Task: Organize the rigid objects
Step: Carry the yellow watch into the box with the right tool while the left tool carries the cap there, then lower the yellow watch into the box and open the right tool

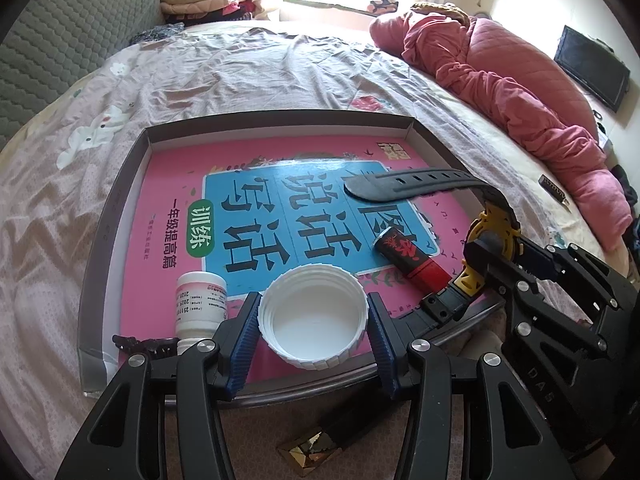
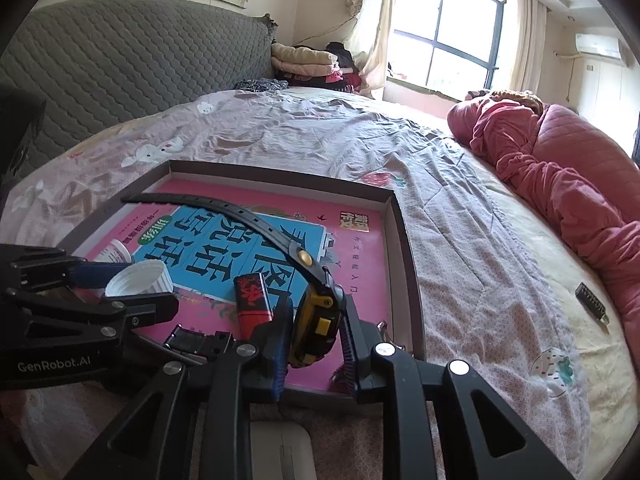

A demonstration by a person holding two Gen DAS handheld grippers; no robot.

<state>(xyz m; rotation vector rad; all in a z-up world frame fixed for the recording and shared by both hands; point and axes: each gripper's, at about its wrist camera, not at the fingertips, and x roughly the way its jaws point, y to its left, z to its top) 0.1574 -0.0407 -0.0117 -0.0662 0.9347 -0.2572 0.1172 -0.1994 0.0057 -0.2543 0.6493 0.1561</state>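
Note:
A shallow box tray point(image 1: 120, 200) with a pink and blue book cover as its floor lies on the bed. My left gripper point(image 1: 314, 322) is shut on a white ribbed cap point(image 1: 316, 312), held open side up over the tray's near edge; it also shows in the right wrist view point(image 2: 140, 278). My right gripper point(image 2: 314, 332) is shut on a black and yellow watch point(image 2: 316, 312), whose strap point(image 1: 416, 184) arcs over the tray. A red and black lighter point(image 1: 412, 260) and a white pill bottle point(image 1: 200, 304) lie in the tray.
A black hair clip point(image 1: 144, 346) sits in the tray's near left corner. A gold and black object point(image 1: 312, 446) and a white device point(image 2: 280, 448) lie on the bed before the tray. A pink quilt point(image 1: 520, 80) and a dark small item point(image 2: 592, 302) lie to the right.

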